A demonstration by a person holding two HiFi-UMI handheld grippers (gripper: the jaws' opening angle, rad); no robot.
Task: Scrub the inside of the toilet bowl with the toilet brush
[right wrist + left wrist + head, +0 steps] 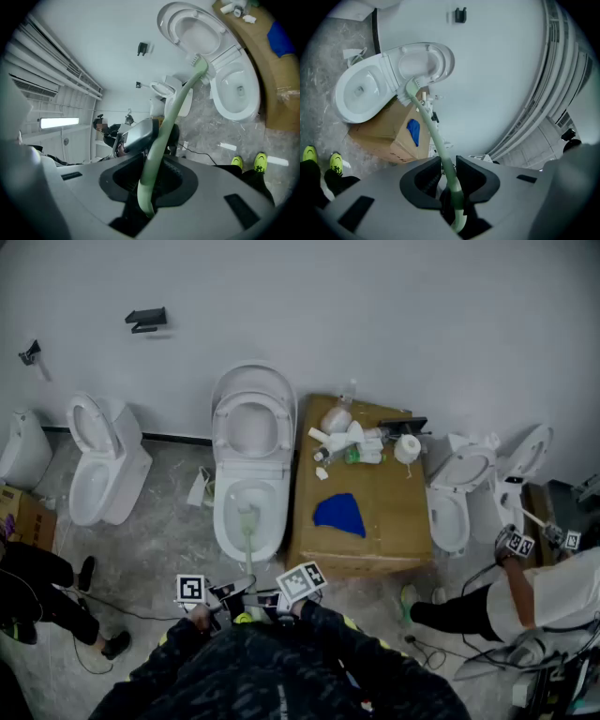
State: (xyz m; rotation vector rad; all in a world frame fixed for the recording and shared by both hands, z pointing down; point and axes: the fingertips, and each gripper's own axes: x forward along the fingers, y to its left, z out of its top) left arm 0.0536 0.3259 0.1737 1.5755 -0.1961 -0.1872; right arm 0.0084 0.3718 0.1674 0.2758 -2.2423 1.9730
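The grey floor [159, 531] carries a middle toilet [251, 465], a left toilet [98, 465] and a right toilet [464, 493]. A cardboard box [375, 521] stands just beside the middle toilet's right, a white scrap [200, 488] at its left. A cable [150, 615] trails nearer the front.

The head view looked steeply down from above the person onto the toilet [251, 427] and cardboard box [380, 531], well apart from both. Each gripper view sat close behind its claw, the left claw [447, 164] and the right claw [152, 171]. Each faced along the toilet brush [426, 117] toward that same toilet and box, and each was rolled sideways.
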